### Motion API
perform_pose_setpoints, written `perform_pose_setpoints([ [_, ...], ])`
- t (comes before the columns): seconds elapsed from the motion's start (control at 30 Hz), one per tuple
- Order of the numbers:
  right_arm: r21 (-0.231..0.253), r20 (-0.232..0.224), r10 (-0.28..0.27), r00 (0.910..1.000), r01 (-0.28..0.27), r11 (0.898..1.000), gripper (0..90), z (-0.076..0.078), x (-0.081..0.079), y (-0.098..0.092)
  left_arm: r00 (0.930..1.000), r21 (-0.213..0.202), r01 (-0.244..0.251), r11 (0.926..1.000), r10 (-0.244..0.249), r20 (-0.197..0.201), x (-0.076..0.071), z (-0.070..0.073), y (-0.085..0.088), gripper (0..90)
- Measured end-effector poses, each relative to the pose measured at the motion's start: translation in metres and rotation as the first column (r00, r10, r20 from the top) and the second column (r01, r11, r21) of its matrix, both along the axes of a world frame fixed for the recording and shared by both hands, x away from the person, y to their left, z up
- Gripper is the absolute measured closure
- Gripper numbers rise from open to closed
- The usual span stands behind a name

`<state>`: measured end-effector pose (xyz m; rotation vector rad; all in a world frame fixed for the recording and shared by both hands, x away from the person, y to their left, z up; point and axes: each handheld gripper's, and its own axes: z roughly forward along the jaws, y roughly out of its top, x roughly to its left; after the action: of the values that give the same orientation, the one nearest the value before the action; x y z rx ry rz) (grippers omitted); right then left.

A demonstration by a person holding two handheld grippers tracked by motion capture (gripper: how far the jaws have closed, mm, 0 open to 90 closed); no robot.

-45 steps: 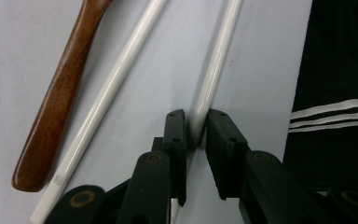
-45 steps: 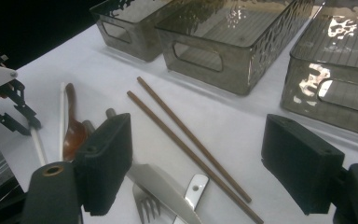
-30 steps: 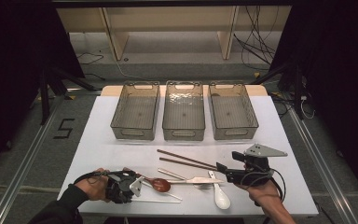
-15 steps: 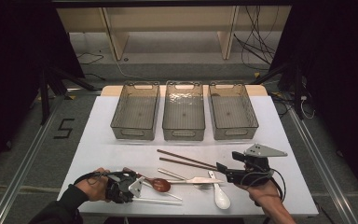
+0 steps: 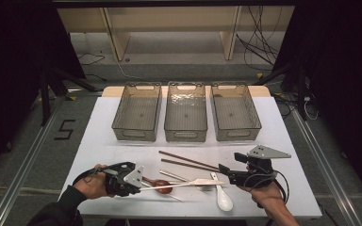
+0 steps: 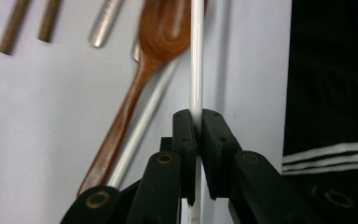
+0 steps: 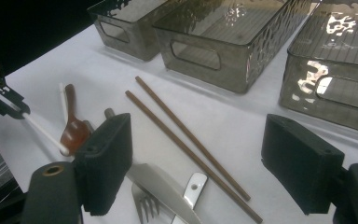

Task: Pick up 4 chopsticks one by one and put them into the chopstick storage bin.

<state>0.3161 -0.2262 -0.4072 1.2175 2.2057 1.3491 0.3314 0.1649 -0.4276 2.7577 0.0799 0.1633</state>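
My left gripper [image 5: 140, 186] [image 6: 196, 119] is shut on the thin handle of a long white utensil [image 5: 188, 183] [image 6: 196, 56], near the table's front left. The utensil reaches right over a wooden spoon [image 5: 158, 183] [image 6: 161, 37] towards my right gripper [image 5: 226, 173] [image 7: 203, 163]. That gripper stands open near the front right, with nothing between its jaws. Two brown chopsticks [image 5: 188, 162] [image 7: 186, 140] lie just beyond it. In the right gripper view the left gripper [image 7: 14, 109] holds the white handle [image 7: 44, 133] at far left.
Three clear smoky bins [image 5: 138, 134] [image 5: 185, 136] [image 5: 236, 134] stand in a row at the back of the white table [image 5: 287, 188]. A white ceramic spoon [image 5: 222, 197], a fork [image 7: 144, 205] and a silver chopstick [image 5: 172, 175] lie in the utensil pile.
My left gripper has risen a little with the white utensil in its jaws. The right gripper has kept still.
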Motion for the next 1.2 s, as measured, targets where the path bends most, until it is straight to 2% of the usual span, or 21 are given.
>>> perform_pose_setpoints([
  [0.1, -0.001, -0.002, -0.004, 1.0, 0.004, 1.0, 25.6, 0.0, 0.0, 0.0, 0.9989, -0.054, -0.047, 0.9974, 0.047, 0.003, 0.003, 0.006, 0.001, 84.0],
  [0.17, 0.001, 0.001, -0.002, 1.0, 0.002, 1.0, 25.6, 0.0, 0.0, 0.0, 0.9962, -0.093, -0.086, 0.992, 0.087, 0.006, 0.005, 0.01, 0.002, 84.0],
  [0.23, 0.0, -0.002, -0.001, 1.0, 0.001, 1.0, 25.5, 0.0, 0.0, 0.0, 0.9902, -0.129, -0.137, 0.9821, 0.139, 0.008, 0.007, 0.015, 0.004, 84.0],
  [0.33, 0.001, -0.002, 0.0, 1.0, 0.0, 1.0, 25.5, 0.0, 0.0, 0.0, 0.9734, -0.176, -0.223, 0.9587, 0.229, 0.01, 0.015, 0.021, 0.006, 84.0],
  [0.37, 0.001, -0.002, 0.0, 1.0, 0.0, 1.0, 25.5, 0.0, 0.0, 0.0, 0.9701, -0.18, -0.238, 0.9545, 0.242, 0.005, 0.019, 0.023, 0.008, 84.0],
  [0.4, 0.001, -0.001, 0.001, 1.0, -0.001, 1.0, 25.5, 0.0, 0.0, 0.0, 0.9642, -0.2, -0.26, 0.9445, 0.265, -0.004, 0.022, 0.023, 0.008, 84.0],
  [0.47, 0.002, -0.002, -0.002, 1.0, 0.002, 1.0, 25.5, 0.0, 0.0, 0.0, 0.9593, -0.203, -0.277, 0.9392, 0.282, -0.004, 0.027, 0.025, 0.01, 84.0],
  [0.53, 0.004, -0.005, -0.003, 1.0, 0.003, 1.0, 25.5, 0.0, 0.0, -0.001, 0.9513, -0.214, -0.304, 0.9284, 0.308, -0.015, 0.031, 0.026, 0.012, 84.0],
  [0.6, 0.009, -0.009, -0.002, 1.0, 0.002, 1.0, 25.5, 0.0, 0.0, -0.001, 0.9511, -0.223, -0.305, 0.9258, 0.308, -0.025, 0.035, 0.026, 0.014, 84.0],
  [0.63, 0.009, -0.009, -0.002, 1.0, 0.002, 1.0, 25.5, 0.0, 0.0, -0.001, 0.9471, -0.218, -0.317, 0.9233, 0.321, -0.018, 0.037, 0.027, 0.015, 84.0],
  [0.67, 0.007, -0.006, -0.001, 1.0, 0.001, 1.0, 25.5, 0.0, 0.0, -0.001, 0.9404, -0.229, -0.335, 0.914, 0.339, -0.021, 0.039, 0.026, 0.016, 84.0],
  [0.7, 0.008, -0.005, -0.001, 1.0, 0.001, 1.0, 25.4, 0.0, 0.0, 0.0, 0.9377, -0.235, -0.342, 0.9096, 0.347, -0.024, 0.041, 0.027, 0.018, 84.0],
  [0.73, 0.008, -0.003, 0.0, 1.0, 0.0, 1.0, 25.4, 0.0, 0.0, -0.001, 0.9298, -0.255, -0.363, 0.8962, 0.367, -0.034, 0.044, 0.027, 0.02, 84.0],
  [0.8, 0.01, -0.003, 0.0, 1.0, 0.0, 1.0, 25.4, 0.0, 0.0, -0.001, 0.9192, -0.274, -0.387, 0.8804, 0.391, -0.042, 0.047, 0.029, 0.023, 84.0],
  [0.87, 0.011, -0.004, 0.0, 1.0, 0.001, 1.0, 25.4, 0.0, 0.0, -0.001, 0.9041, -0.298, -0.419, 0.8576, 0.424, -0.051, 0.051, 0.032, 0.026, 84.0],
  [0.9, 0.014, -0.008, -0.001, 1.0, 0.001, 1.0, 25.3, 0.0, 0.0, -0.001, 0.8965, -0.317, -0.434, 0.8433, 0.439, -0.061, 0.053, 0.034, 0.027, 84.0],
  [1.0, 0.015, -0.004, 0.0, 1.0, 0.0, 1.0, 25.3, 0.0, 0.0, -0.001, 0.8757, -0.347, -0.469, 0.8118, 0.478, -0.065, 0.061, 0.041, 0.029, 84.0],
  [1.07, 0.017, -0.003, 0.0, 1.0, 0.0, 1.0, 25.3, 0.0, 0.0, -0.001, 0.862, -0.357, -0.49, 0.7957, 0.503, -0.06, 0.068, 0.045, 0.031, 84.0],
  [1.13, 0.018, -0.006, 0.001, 1.0, -0.001, 1.0, 25.3, 0.0, 0.0, -0.001, 0.8486, -0.356, -0.504, 0.7869, 0.528, -0.033, 0.075, 0.048, 0.033, 84.0],
  [1.17, 0.017, -0.004, 0.002, 1.0, -0.002, 1.0, 25.3, 0.0, 0.0, -0.001, 0.8437, -0.368, -0.511, 0.7767, 0.535, -0.042, 0.079, 0.051, 0.034, 84.0],
  [1.2, 0.018, -0.006, 0.002, 1.0, -0.002, 1.0, 25.3, 0.0, 0.0, -0.001, 0.8354, -0.389, -0.523, 0.7588, 0.547, -0.056, 0.083, 0.053, 0.036, 84.0],
])
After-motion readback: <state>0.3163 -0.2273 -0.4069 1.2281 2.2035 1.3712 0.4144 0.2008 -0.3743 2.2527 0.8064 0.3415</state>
